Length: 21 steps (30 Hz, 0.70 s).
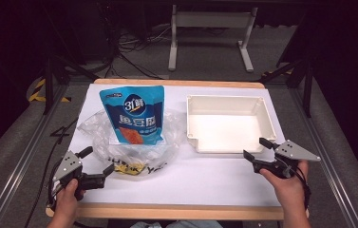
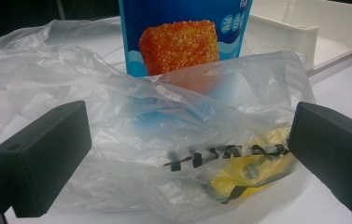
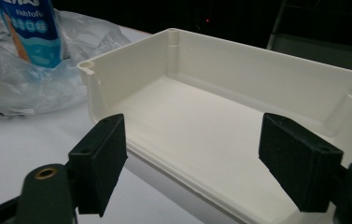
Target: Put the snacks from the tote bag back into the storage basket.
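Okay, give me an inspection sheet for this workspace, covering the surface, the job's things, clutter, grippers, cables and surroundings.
Surface: white table top with a wooden edge, bare in front.
Job's things: blue snack pouch stands upright inside a crumpled clear plastic bag; black lettering and a yellow patch show at the bag's near edge. Empty white bin sits to the right, apart from the bag.
Clutter: nothing seen.
Grippers: left gripper open, jaws at the bag's near edge; right gripper open, at the bin's near wall.
Cables: loose black cables on the floor beyond the table.
Surroundings: dark room, white frame legs behind, yellow-black tape at left.
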Available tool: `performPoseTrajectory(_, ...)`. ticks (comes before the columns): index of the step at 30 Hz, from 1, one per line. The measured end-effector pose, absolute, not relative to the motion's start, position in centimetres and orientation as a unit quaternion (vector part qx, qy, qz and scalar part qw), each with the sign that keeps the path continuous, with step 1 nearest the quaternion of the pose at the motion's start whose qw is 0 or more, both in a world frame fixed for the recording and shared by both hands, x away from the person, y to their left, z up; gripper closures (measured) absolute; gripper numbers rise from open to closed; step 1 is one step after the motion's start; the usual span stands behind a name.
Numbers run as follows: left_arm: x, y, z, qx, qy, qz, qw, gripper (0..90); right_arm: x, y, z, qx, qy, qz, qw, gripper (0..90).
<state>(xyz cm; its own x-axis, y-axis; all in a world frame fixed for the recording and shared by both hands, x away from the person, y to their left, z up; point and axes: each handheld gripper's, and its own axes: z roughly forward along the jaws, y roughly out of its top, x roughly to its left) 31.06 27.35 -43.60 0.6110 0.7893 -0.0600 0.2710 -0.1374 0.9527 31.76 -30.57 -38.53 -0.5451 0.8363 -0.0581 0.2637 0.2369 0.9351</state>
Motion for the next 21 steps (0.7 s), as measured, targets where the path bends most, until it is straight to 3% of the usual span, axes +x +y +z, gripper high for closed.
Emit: performPoseTrajectory(21,31.1,27.6,-43.3,0.709,0.369,0.241,0.551,0.2,31.6,-29.2,-36.9,0.352,0.742,0.492,0.289,20.6)
